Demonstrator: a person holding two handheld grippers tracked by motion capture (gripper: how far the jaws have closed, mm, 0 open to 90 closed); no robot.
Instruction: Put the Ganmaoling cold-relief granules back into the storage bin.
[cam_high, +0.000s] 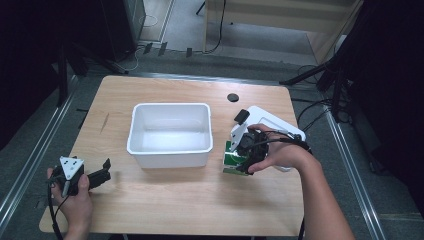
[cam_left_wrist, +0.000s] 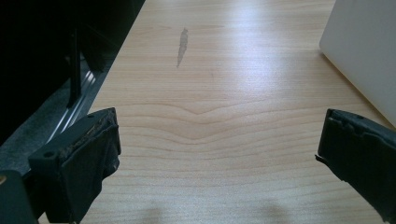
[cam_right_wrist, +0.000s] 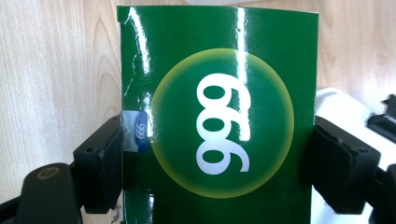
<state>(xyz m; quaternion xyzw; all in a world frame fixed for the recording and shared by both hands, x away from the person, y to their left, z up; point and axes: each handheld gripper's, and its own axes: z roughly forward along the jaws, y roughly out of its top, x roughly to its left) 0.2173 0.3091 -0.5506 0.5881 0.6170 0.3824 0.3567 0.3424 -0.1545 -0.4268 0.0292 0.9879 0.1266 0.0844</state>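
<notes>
A glossy green carton (cam_right_wrist: 219, 121) with a white "999" in a yellow-green disc sits between the black jaws of my right gripper (cam_right_wrist: 219, 161), whose pads press on its two side edges. From the high view this carton (cam_high: 232, 161) is just right of the white tub's front corner, under my right gripper (cam_high: 245, 154). I cannot tell whether it touches the table. My left gripper (cam_high: 102, 172) rests at the table's front left, and the left gripper view shows the left gripper (cam_left_wrist: 224, 158) open over bare wood.
A white rectangular tub (cam_high: 170, 106) stands mid-table, and its wall (cam_left_wrist: 369, 46) is at the right in the left gripper view. A white flat object (cam_high: 267, 120) lies behind my right hand. A black round grommet (cam_high: 232, 97) sits near the far edge.
</notes>
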